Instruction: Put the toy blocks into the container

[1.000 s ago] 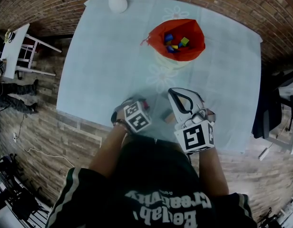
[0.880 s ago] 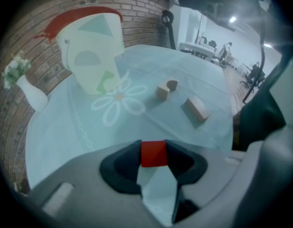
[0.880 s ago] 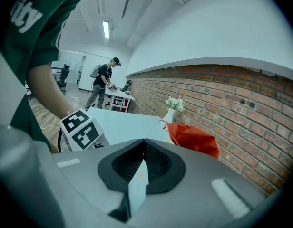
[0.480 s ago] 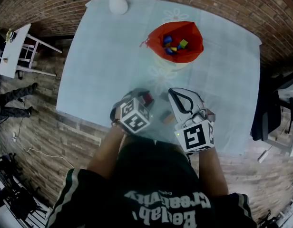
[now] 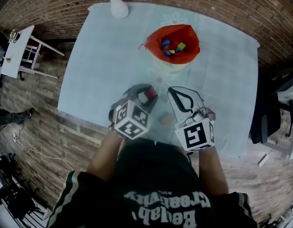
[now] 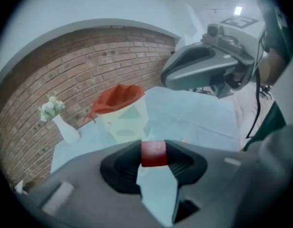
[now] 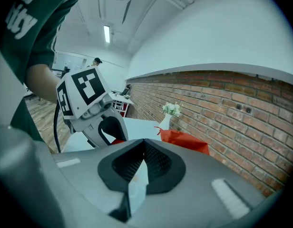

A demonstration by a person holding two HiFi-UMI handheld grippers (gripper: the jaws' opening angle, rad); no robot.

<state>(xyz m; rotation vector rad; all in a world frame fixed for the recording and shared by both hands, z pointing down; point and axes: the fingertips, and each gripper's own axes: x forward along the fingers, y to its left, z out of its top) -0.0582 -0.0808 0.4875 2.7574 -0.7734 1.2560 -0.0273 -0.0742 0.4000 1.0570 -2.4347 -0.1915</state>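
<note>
A red block (image 5: 149, 94) is pinched between the pads of my left gripper (image 5: 145, 94), lifted above the light blue table (image 5: 103, 65). In the left gripper view the same block (image 6: 154, 154) fills the gap between the jaws of the left gripper (image 6: 154, 151). The container (image 5: 173, 43), a red-lined bag with several coloured blocks inside, stands farther back on the table. My right gripper (image 5: 179, 98) hovers to the right of the left one, shut with nothing in it (image 7: 144, 142). A tan wooden block (image 5: 165, 120) lies on the table between the two grippers.
A white vase (image 5: 119, 6) with flowers stands at the table's far left corner. A brick wall runs behind the table. The near table edge (image 5: 89, 122) lies just under my hands. White furniture (image 5: 18, 51) stands off to the left.
My left gripper has risen off the table with the red block in it and moved a little toward the container. The right gripper has stayed in place.
</note>
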